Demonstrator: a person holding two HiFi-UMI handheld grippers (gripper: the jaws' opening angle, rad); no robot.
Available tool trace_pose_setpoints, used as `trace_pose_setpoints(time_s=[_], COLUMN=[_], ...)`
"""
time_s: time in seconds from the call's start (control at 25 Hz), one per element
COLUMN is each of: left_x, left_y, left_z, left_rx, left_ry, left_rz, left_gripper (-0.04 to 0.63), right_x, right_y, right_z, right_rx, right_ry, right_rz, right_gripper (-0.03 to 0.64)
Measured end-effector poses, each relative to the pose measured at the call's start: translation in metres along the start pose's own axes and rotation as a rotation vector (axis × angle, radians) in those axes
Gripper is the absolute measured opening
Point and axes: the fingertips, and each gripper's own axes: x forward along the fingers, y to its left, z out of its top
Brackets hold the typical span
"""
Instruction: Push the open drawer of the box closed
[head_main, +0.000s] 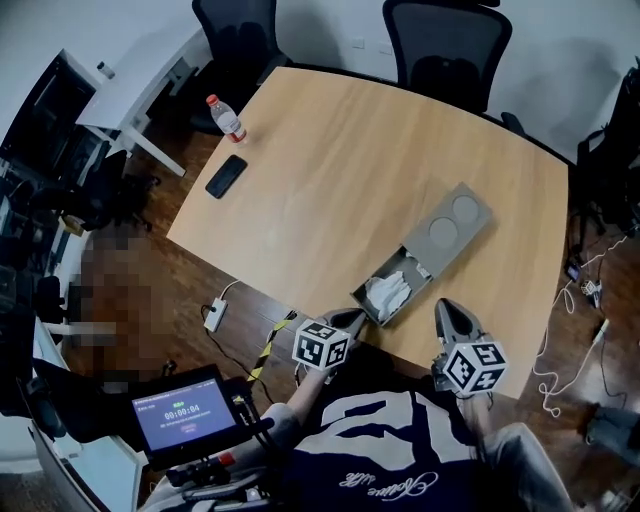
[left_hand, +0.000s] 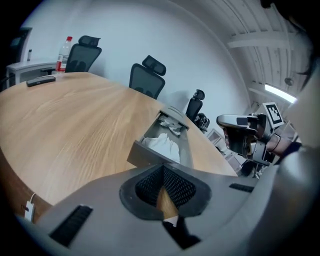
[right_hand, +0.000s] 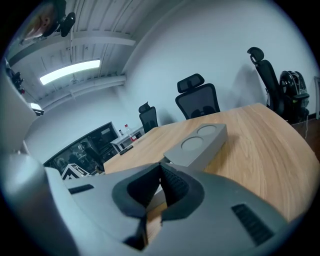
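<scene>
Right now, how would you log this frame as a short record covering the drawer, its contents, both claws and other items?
drawer: open, pulled out of the box toward the person
contents: crumpled white paper
left claw: shut, empty, by the drawer front; contact unclear
right claw: shut, empty, right of the drawer
elsewhere on table: bottle, phone

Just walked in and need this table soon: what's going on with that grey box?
A person holds a tool in each hand at the near edge of the table. The grey box lies before them, its drawer pulled out toward them with crumpled white material inside. The left tool, jaws together and empty, is right at the drawer's front; the right tool, also shut, is off to the side. The drawer is not yet pushed in.
</scene>
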Motion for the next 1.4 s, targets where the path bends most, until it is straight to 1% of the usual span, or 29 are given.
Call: trace_pose_setpoints(time_s=[0.16,0.28,0.52,0.6,0.68,0.76,0.84,1.0,1.2,1.4], left_x=[0.007,0.007,0.037,0.049,0.06,0.072,0.084,0.107,0.123,0.124], left_y=[0.004,0.001,-0.02,-0.025,-0.026,-0.029,-0.033,-0.04,-0.044,-0.047], left_z=[0.005,0.007,0.043,0.052,0.06,0.069,0.079,0.096,0.109,0.107], left_rx=[0.027,0.051,0.053,0.078,0.127,0.187,0.223,0.241,0.284,0.27], left_ry=[0.045,0.069,-0.01,-0.015,-0.004,0.005,0.004,-0.016,-0.037,-0.057], left_rz=[-0.029,-0.044,-0.164,-0.189,-0.211,-0.22,-0.229,-0.255,-0.259,-0.247], left_gripper=[-0.001,0.0,0.0,0.0,0.0,-0.001,0.0,0.0,0.0,0.0], right_x=[0.006,0.0,-0.002,-0.003,-0.003,-0.004,-0.007,-0.016,-0.024,-0.029], right_y=[-0.018,-0.02,-0.02,-0.022,-0.027,-0.035,-0.042,-0.053,-0.064,-0.071], right_z=[0.002,0.0,-0.003,-0.002,-0.001,-0.001,0.0,0.002,0.002,-0.002], right_rx=[0.02,0.028,0.019,0.022,0.027,0.034,0.041,0.061,0.073,0.08], right_ry=[-0.005,-0.014,-0.011,-0.013,-0.013,-0.013,-0.016,-0.03,-0.032,-0.028], right_rz=[-0.055,-0.082,-0.121,-0.131,-0.146,-0.165,-0.185,-0.219,-0.246,-0.243], right_gripper=[-0.002,-0.002,-0.002,-0.002,-0.002,-0.002,-0.002,-0.002,-0.002,-0.002])
